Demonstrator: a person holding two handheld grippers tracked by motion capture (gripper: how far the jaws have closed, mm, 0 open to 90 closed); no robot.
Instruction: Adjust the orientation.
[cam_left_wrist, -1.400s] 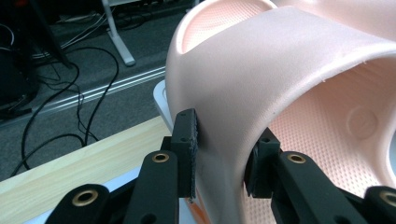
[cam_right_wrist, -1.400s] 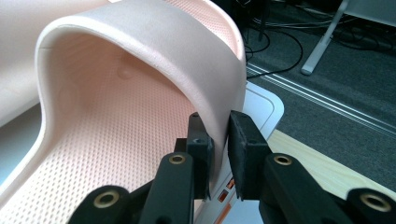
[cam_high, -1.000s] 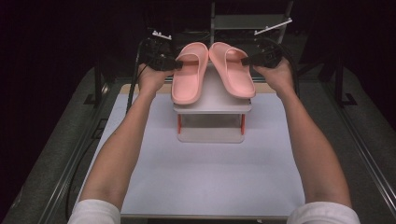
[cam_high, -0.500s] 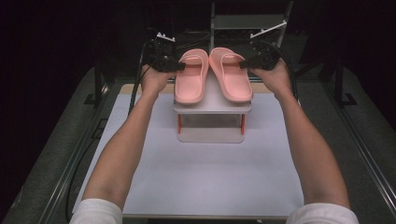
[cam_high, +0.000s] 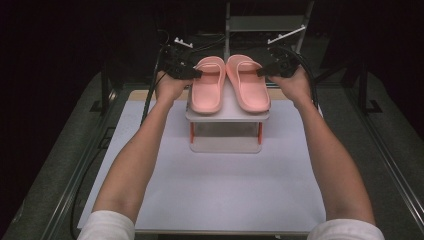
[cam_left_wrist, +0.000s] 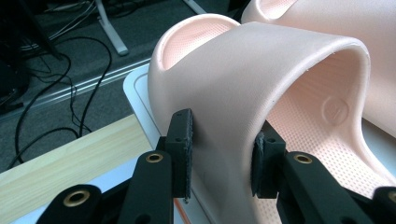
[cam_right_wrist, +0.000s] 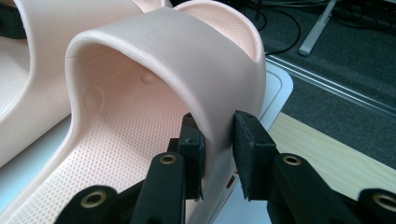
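Two pink slippers lie side by side on top of a small white stand (cam_high: 226, 145) with red posts. My left gripper (cam_high: 200, 74) comes in from the left, shut on the outer side of the left slipper's (cam_high: 207, 95) strap. Its pads (cam_left_wrist: 183, 149) pinch the strap wall (cam_left_wrist: 233, 116). My right gripper (cam_high: 260, 73) holds the outer side of the right slipper's (cam_high: 250, 95) strap. The strap wall (cam_right_wrist: 187, 60) sits between its pads (cam_right_wrist: 250, 149), which still touch it. Its jaws have just been opening a little.
The stand rests at the far middle of a white mat (cam_high: 215, 195) on a wooden table (cam_left_wrist: 60, 158). Black cables (cam_high: 150, 95) trail from the grippers past the table's far edge, and metal frame legs (cam_left_wrist: 109, 28) stand on the dark floor.
Both slippers and both hands have shifted slightly down and nearer, settling the slippers on the stand's top. The left slipper now lies straighter beside the right one.
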